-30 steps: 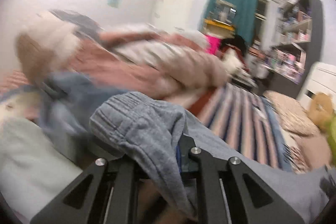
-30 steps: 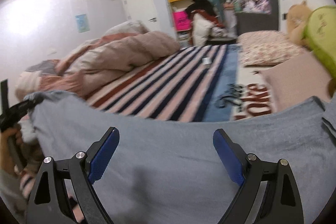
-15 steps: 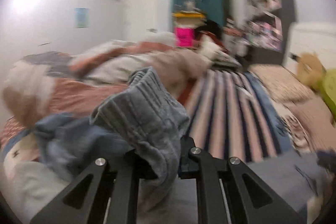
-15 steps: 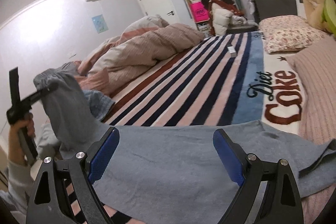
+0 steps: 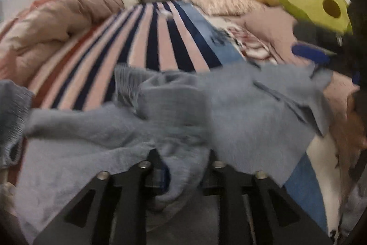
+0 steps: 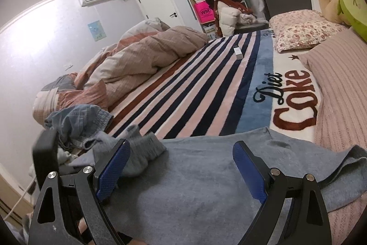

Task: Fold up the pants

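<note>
Pants (image 6: 206, 178) of grey-blue knit were spread across the near edge of the striped blanket (image 6: 195, 88), the ribbed waistband end carried over onto the rest. A bunch of the fabric was pinched between the closed fingers of the left gripper (image 5: 183, 173). The right gripper (image 6: 181, 171) was held wide apart above the cloth, gripping nothing. For a clean fold, the carried edge would best be laid level with the edge beneath before being released, then smoothed flat.

Bunched pants (image 5: 181, 121) cloth hides the left hand-held gripper (image 5: 183, 172) fingertips, perhaps clamped, in a blurred view.
</note>
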`<state>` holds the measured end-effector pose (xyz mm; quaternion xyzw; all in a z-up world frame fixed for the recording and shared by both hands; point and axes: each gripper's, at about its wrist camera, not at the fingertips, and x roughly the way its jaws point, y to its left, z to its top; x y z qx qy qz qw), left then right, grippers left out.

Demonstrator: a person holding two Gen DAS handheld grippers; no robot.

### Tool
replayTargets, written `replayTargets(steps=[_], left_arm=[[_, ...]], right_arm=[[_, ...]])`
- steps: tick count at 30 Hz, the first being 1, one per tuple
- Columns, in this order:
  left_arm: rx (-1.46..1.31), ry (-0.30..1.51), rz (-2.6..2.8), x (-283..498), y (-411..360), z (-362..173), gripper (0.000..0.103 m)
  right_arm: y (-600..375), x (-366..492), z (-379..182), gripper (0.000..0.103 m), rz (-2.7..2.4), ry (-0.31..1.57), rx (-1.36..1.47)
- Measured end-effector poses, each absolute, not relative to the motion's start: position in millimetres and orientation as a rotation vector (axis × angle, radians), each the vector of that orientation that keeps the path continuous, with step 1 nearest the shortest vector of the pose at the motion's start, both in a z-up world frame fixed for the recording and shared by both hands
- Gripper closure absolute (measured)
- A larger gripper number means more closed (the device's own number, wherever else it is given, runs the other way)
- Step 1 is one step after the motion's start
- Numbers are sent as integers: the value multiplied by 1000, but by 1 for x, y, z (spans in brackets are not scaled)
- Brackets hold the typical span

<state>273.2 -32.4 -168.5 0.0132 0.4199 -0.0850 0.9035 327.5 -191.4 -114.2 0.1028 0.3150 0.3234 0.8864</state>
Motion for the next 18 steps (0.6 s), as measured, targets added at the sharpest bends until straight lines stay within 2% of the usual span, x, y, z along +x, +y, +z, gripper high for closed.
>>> replayTargets(steps=[1,3,7,10,12,13,18], left_arm=[[15,878,-209,273,-34,-170,48],[-12,870,-300,266,-39,-170,35],[-11,844,-339,261,-42,-156,35],[-101,812,-428,257,-33,-143,31],[-66,821,-438,257,-38,-147,32],[-52,826,-467,255,-41,-149,37],[-58,946,-544,255,-50,-168,38]], right_arm=[[-192,328,-115,14,662,660,211],[-194,330,-116,14,655,664,215],[-202,332,-117,14,637,663,228],[-209,333,-117,14,623,660,255],[-210,335,-118,14,623,665,268],[-210,336,-119,14,625,670,270],[-208,334,-118,14,625,669,259]])
